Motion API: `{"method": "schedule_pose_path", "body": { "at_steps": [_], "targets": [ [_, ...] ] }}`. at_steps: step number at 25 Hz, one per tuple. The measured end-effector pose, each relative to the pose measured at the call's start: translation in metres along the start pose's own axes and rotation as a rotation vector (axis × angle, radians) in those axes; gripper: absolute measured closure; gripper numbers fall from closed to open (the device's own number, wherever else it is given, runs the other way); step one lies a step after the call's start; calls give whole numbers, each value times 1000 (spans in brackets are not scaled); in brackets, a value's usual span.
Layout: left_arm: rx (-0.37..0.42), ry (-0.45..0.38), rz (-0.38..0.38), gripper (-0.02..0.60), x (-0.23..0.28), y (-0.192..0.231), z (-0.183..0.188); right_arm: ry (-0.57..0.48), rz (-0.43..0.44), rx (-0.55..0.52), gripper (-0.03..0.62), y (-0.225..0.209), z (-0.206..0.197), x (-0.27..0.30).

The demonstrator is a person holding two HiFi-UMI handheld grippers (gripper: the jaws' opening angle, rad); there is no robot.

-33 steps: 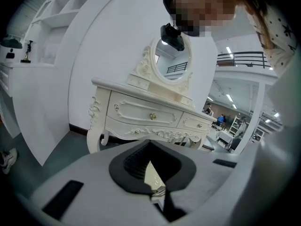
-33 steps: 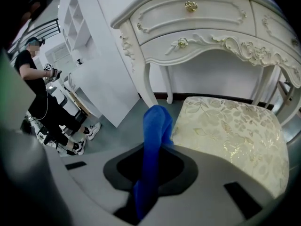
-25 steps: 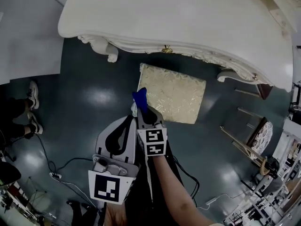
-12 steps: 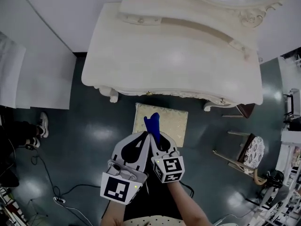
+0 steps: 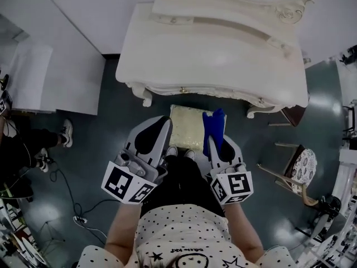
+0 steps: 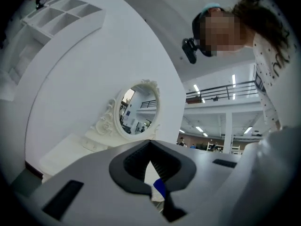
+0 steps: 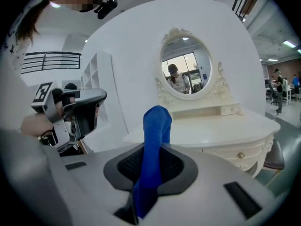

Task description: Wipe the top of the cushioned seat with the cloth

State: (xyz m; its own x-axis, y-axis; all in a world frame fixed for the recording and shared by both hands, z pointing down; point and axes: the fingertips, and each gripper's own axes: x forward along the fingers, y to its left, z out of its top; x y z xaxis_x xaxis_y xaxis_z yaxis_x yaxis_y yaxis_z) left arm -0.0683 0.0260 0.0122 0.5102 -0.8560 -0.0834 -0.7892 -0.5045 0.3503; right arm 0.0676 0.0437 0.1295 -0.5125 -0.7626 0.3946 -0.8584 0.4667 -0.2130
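Note:
The cream cushioned seat (image 5: pixel 187 128) stands on the dark floor just in front of the white dressing table (image 5: pixel 223 54), partly hidden behind both grippers. My right gripper (image 5: pixel 215 140) is shut on a blue cloth (image 5: pixel 214 128), held up in the air; in the right gripper view the cloth (image 7: pixel 155 126) sticks up from between the shut jaws of that gripper (image 7: pixel 150 149). My left gripper (image 5: pixel 165 119) is raised beside it, jaws together with nothing in them; its own view shows the gripper (image 6: pixel 150 142) pointing toward the oval mirror (image 6: pixel 136 109).
An ornate oval mirror (image 7: pixel 186 67) tops the dressing table. A patterned chair (image 5: pixel 301 169) stands at the right. Another person's shoes (image 5: pixel 67 134) and floor cables (image 5: pixel 67 202) are at the left, beside a white panel (image 5: pixel 50 74).
The grippers have spread apart: the right one with the blue cloth has moved right, the left one to the left. The head view has pulled back, so the seat looks smaller and farther away.

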Motion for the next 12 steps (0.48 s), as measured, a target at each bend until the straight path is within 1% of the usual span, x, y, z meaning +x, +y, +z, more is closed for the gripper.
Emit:
{"method": "schedule_pose_path", "body": {
  "at_steps": [4, 6, 7, 8, 10, 12],
  "targets": [
    [-55, -118, -57, 583, -6, -9, 22, -37, -23, -9, 528, -1, 17, -25],
    [-52, -140, -76, 583, -1, -14, 29, -45, -27, -3, 528, 0, 19, -35],
    [-31, -136, -91, 583, 4, -20, 32, -48, -26, -1, 528, 0, 20, -39],
    [6, -133, -114, 583, 10, -27, 38, -51, -25, -1, 528, 1, 21, -42],
    [77, -154, -168, 583, 23, -44, 54, -58, -19, -5, 528, 4, 26, -48],
    [100, -172, -216, 583, 32, -58, 71, -67, -13, -8, 528, 7, 31, -54]
  ]
}}
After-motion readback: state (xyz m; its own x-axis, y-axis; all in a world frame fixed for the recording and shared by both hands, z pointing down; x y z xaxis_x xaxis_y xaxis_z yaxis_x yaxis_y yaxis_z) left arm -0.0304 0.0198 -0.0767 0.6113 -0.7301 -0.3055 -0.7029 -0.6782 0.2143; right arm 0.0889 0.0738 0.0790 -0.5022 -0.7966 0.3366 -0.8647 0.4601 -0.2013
